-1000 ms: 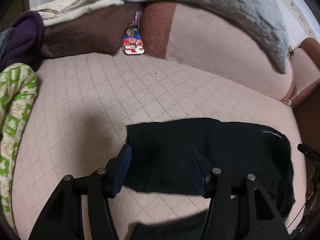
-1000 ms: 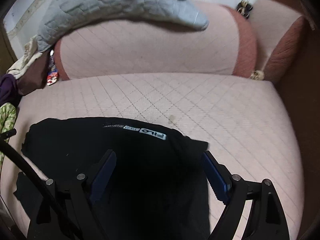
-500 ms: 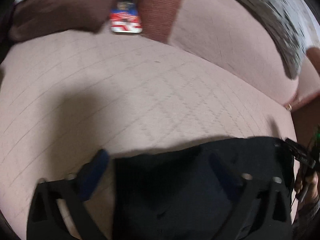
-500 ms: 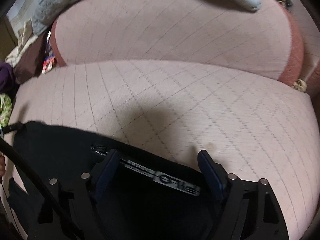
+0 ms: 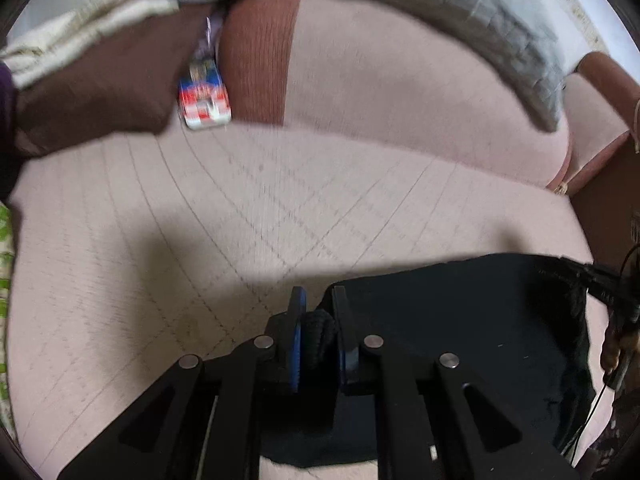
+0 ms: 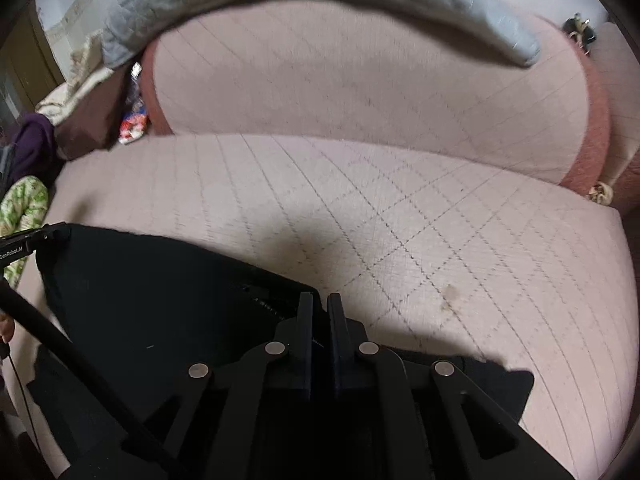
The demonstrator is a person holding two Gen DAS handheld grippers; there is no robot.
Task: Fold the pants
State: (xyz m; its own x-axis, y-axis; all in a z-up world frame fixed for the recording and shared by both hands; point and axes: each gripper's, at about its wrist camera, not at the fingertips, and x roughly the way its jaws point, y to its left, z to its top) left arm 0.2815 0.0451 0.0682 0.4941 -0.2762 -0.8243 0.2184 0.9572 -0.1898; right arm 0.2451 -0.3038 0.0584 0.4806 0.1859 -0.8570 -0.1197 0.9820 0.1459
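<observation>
Black pants (image 5: 460,320) lie folded on the pink quilted sofa seat (image 5: 240,208). My left gripper (image 5: 316,294) is shut on the pants' far left corner, with a roll of black fabric bunched between its blue pads. In the right wrist view the same pants (image 6: 160,300) spread to the left, and my right gripper (image 6: 320,300) is shut on their far edge near the waistband; only a thin gap shows between its fingers. The tip of the right gripper (image 5: 592,280) shows at the pants' right end, and the left gripper (image 6: 36,238) at their left end.
The sofa back cushion (image 6: 360,100) rises behind the seat, with a grey quilt (image 5: 460,4) draped over it. A red, white and blue packet (image 5: 204,100) is wedged beside a brown cushion (image 5: 100,92). Green patterned cloth (image 6: 22,208) and purple cloth (image 6: 32,148) lie at the left.
Both grippers went from wide open over the pants to shut on the far edge. Both moved forward and down toward that edge.
</observation>
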